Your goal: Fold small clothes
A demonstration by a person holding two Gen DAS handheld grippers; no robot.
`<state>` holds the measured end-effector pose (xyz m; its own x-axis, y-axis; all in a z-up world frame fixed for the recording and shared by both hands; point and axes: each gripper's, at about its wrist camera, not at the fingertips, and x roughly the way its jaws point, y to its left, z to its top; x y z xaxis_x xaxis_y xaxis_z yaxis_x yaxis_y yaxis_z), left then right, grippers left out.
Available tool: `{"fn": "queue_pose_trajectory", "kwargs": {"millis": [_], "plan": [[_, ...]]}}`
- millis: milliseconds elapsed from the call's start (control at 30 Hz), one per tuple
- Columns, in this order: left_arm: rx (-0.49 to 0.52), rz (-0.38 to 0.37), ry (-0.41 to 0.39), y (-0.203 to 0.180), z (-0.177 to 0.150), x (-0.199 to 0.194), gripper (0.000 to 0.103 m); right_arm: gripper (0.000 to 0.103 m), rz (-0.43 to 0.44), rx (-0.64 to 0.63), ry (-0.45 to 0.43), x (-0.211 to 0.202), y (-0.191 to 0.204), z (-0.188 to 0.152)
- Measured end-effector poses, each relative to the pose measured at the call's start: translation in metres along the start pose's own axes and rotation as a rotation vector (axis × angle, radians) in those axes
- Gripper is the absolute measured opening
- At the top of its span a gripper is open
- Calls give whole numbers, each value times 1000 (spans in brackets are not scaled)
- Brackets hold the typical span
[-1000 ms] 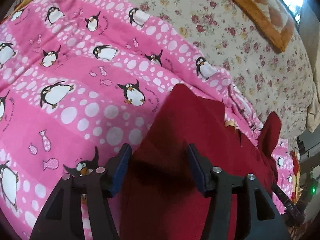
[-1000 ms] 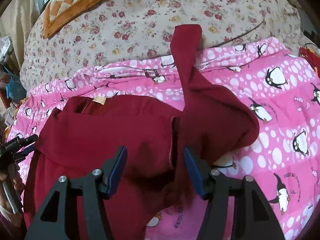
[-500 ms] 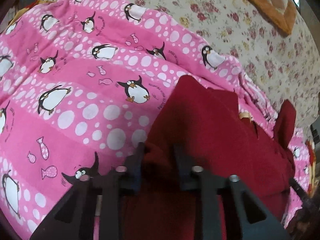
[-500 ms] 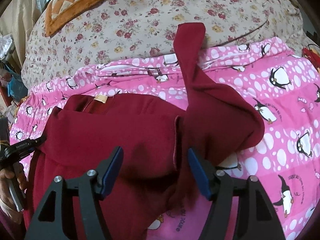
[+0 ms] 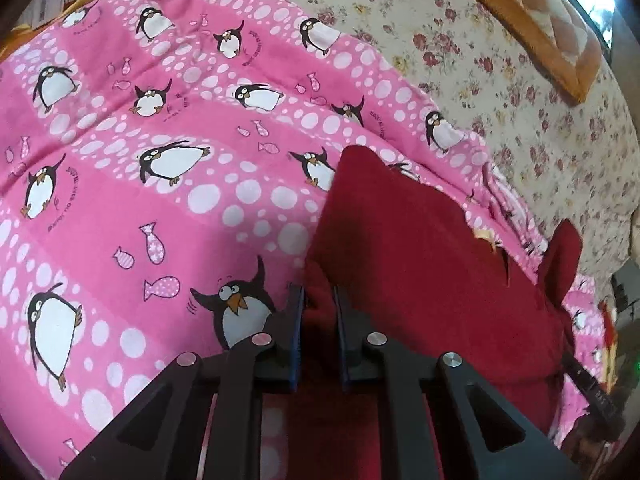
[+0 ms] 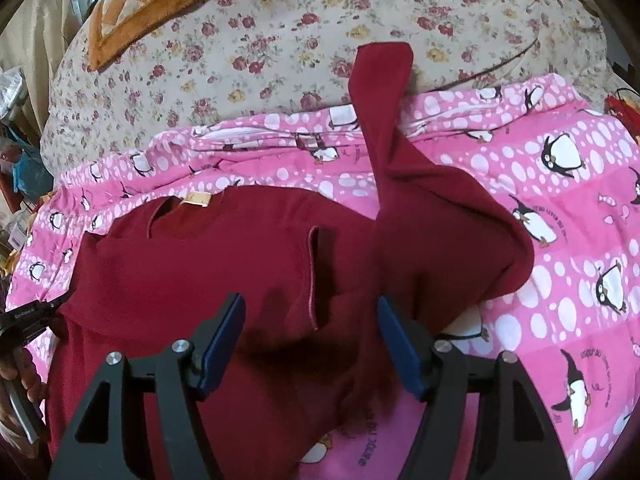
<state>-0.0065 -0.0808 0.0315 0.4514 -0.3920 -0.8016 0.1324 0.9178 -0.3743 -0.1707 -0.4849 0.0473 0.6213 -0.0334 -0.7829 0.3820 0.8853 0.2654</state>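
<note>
A dark red shirt (image 6: 200,272) lies on a pink penguin blanket (image 6: 580,200), neck label toward the far side. One long sleeve (image 6: 384,92) runs up onto the floral sheet. My left gripper (image 5: 318,296) is shut on a bunched fold at the shirt's (image 5: 420,272) left edge, red cloth pinched between the blue pads. It also shows at the left rim of the right wrist view as the left gripper (image 6: 28,316). My right gripper (image 6: 310,304) hovers over the shirt's middle, jaws wide apart, pads off the cloth.
The blanket (image 5: 160,200) covers the near part of a bed with a floral sheet (image 6: 280,40). An orange checked cushion (image 6: 160,0) lies at the far corner. Clutter sits beyond the bed's left edge (image 6: 16,160).
My left gripper closed on the shirt's edge and shifted along it, bunching the cloth. The right gripper's jaws spread a little wider while staying in place.
</note>
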Motion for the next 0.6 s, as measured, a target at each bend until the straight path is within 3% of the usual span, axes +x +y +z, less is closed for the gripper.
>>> {"fn": "queue_pose_trajectory", "kwargs": {"millis": [100, 233, 433, 533, 600], "plan": [[-16, -5, 5, 3, 2, 1, 0, 72, 16, 8, -2, -8, -2, 1], [-25, -30, 7, -1, 10, 1, 14, 72, 16, 4, -14, -18, -4, 4], [-3, 18, 5, -9, 12, 4, 14, 71, 14, -25, -41, -25, -2, 5], [13, 47, 16, -11, 10, 7, 14, 55, 8, -78, -36, -17, 6, 6], [18, 58, 20, -11, 8, 9, 14, 36, -25, -110, -9, -4, 10, 5]]}}
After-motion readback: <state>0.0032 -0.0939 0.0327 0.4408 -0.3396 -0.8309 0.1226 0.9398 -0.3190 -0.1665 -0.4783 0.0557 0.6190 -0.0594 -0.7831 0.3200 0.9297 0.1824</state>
